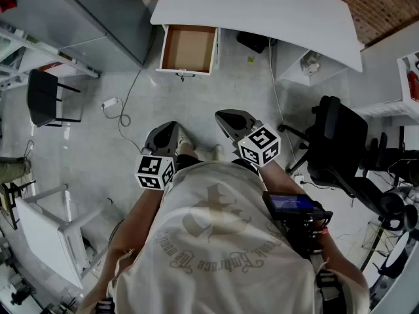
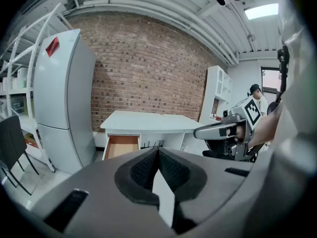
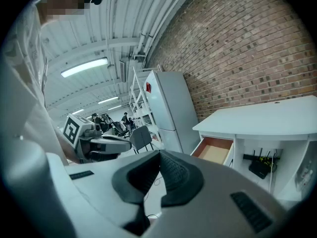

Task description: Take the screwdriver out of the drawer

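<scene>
My left tool (image 1: pixel 169 128) and right tool (image 1: pixel 226 116) are both pressed together, empty, well apart from the table (image 1: pixel 262 8). The drawer (image 1: pixel 188 49) stands open under its left end; I cannot make out the screwdriver.

You face the drawer (image 1: pixel 188 50), pulled open under the left end of the white desk (image 1: pixel 262 8). Its front is white, its inside light brown.
</scene>
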Motion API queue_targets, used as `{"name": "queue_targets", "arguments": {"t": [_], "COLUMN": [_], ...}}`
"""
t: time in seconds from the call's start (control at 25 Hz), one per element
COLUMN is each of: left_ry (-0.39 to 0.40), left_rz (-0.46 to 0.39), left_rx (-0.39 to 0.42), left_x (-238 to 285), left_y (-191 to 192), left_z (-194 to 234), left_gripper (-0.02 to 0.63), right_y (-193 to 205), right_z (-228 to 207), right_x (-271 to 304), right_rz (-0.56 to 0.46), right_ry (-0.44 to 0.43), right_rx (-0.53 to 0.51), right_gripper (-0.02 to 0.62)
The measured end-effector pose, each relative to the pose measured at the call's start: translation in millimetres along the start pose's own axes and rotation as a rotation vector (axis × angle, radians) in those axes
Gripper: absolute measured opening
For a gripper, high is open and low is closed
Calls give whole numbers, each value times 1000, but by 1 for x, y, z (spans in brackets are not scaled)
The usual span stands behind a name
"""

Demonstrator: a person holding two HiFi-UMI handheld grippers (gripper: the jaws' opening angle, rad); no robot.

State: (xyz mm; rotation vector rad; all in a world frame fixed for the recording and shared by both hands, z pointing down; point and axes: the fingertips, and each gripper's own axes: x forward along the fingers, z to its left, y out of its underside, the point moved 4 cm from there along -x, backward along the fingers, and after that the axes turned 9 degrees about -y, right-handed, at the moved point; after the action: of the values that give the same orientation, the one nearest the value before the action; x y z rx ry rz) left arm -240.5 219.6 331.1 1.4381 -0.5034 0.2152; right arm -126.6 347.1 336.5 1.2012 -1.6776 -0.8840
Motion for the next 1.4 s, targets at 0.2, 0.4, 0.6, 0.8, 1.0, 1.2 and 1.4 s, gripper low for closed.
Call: {"name": "queue_targets", "arguments": {"t": [0.2, 0.4, 0.6, 0.8, 1.0, 1.2, 1.4], "left_ry": [5, 16, -1, -32, -35, -31, -40], "left_rz": [3, 12, 18, 11, 22, 43, 61], "left_rx": [-3, -12, -48, -52, -39, -41, -52], "left_x": [1, 3, -1, -2, -1, -4, -4], "left_y": [1, 1, 0, -5, -6, -3, -2], "left_z": [-5, -7, -1, 13, 13, 11, 13], "left_gripper": [20, 20, 20, 20, 20, 20, 20], "right_y": [3, 9, 14, 13, 16, 19, 24], "right_z": [0, -7, -11, -18, -23, -23, -24], "right_x": [-4, -10, -20, -17, -15, -14, -12], "right_rz": [0, -3, -13, -28, -27, -25, -15], "right_ry": [5, 45, 83, 99, 106, 100, 91], "right_rx": [6, 38, 70, 91, 119, 140, 163], "right_gripper": [23, 23, 23, 23, 25, 25, 25]}}
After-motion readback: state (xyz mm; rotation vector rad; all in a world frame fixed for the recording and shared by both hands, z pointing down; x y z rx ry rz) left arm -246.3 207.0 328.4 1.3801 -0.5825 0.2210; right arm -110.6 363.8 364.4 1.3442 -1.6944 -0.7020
